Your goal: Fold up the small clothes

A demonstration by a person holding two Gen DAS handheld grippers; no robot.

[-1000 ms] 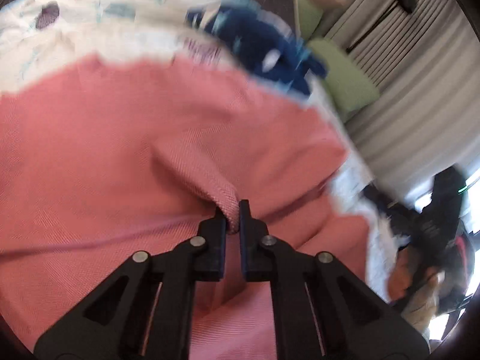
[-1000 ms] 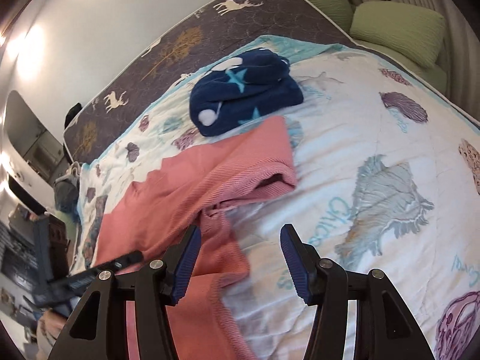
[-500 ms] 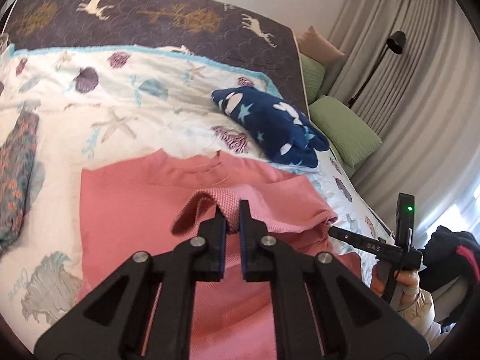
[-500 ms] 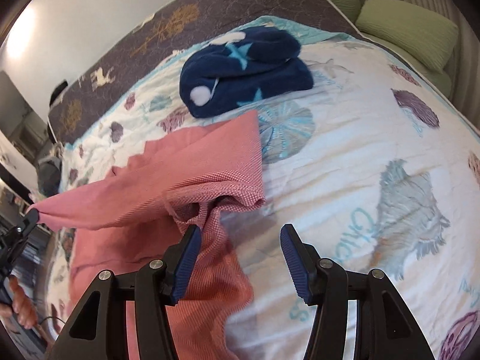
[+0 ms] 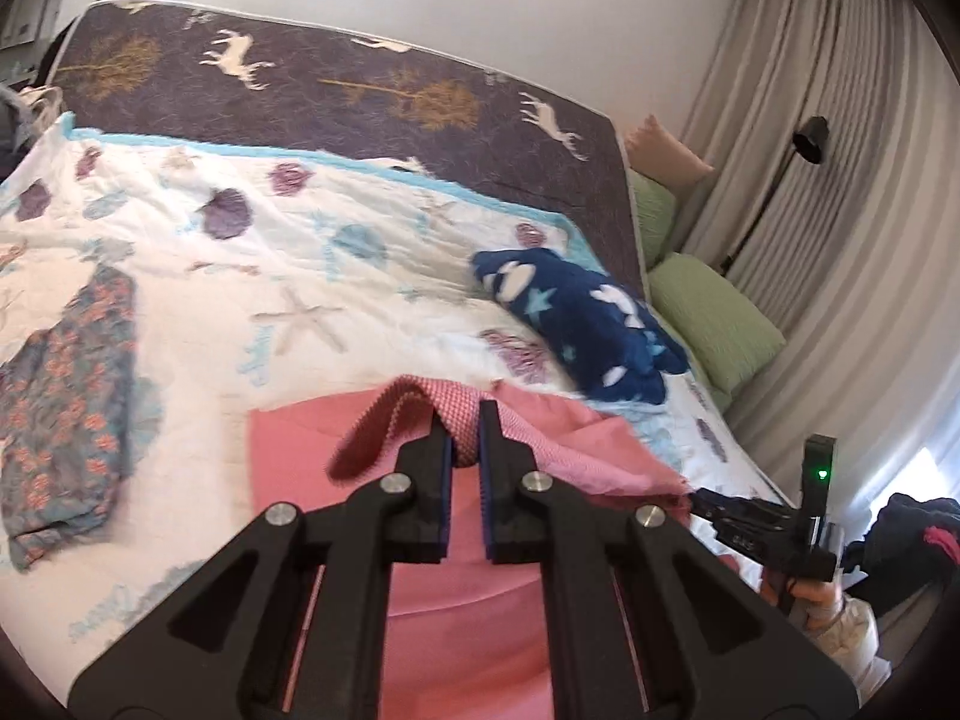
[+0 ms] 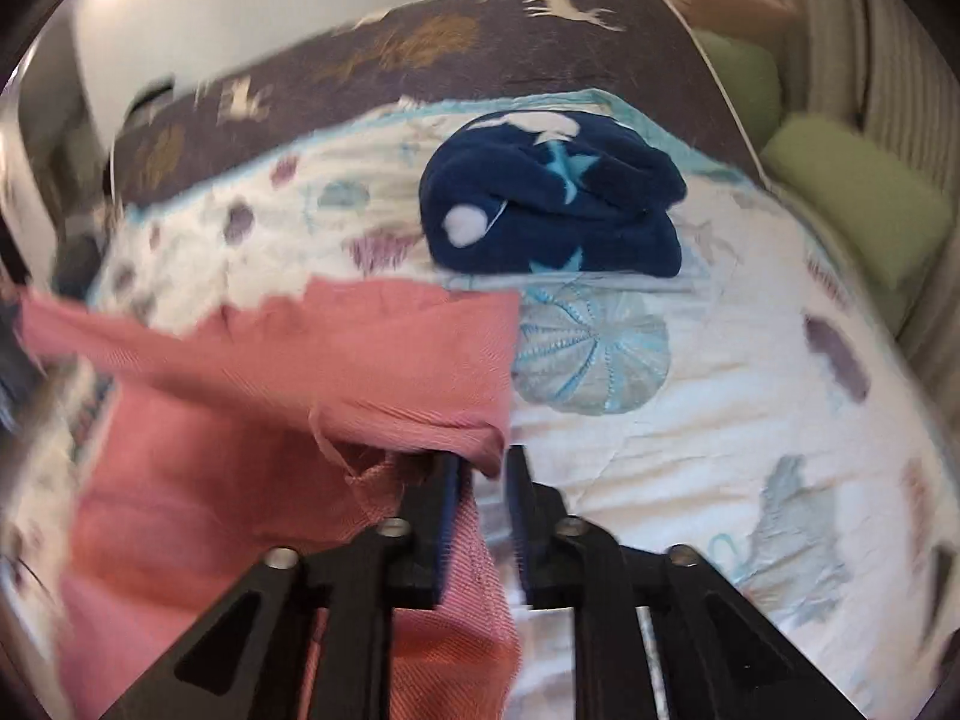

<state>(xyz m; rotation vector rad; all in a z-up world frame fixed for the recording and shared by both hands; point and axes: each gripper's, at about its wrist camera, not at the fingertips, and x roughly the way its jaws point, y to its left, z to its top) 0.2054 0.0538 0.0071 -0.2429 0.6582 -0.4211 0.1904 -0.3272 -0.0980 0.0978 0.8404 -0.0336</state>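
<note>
A pink knit garment (image 5: 456,564) lies on the white sea-print quilt (image 5: 240,276). My left gripper (image 5: 463,438) is shut on its ribbed hem and holds that edge lifted above the bed. In the right wrist view the garment (image 6: 288,396) hangs stretched across the left. My right gripper (image 6: 485,468) has its jaws nearly together around the garment's right corner fold; the view is blurred. The right gripper also shows at the right of the left wrist view (image 5: 756,522).
A folded navy star-print fleece (image 5: 576,330) (image 6: 552,198) lies beyond the pink garment. A blue floral garment (image 5: 66,414) lies at the left. Green pillows (image 5: 714,318), a dark deer-print bedspread (image 5: 336,96) and curtains (image 5: 840,180) border the bed.
My left gripper has lifted and carried the pink hem upward and back. My right gripper was open and has closed in on the garment's right corner.
</note>
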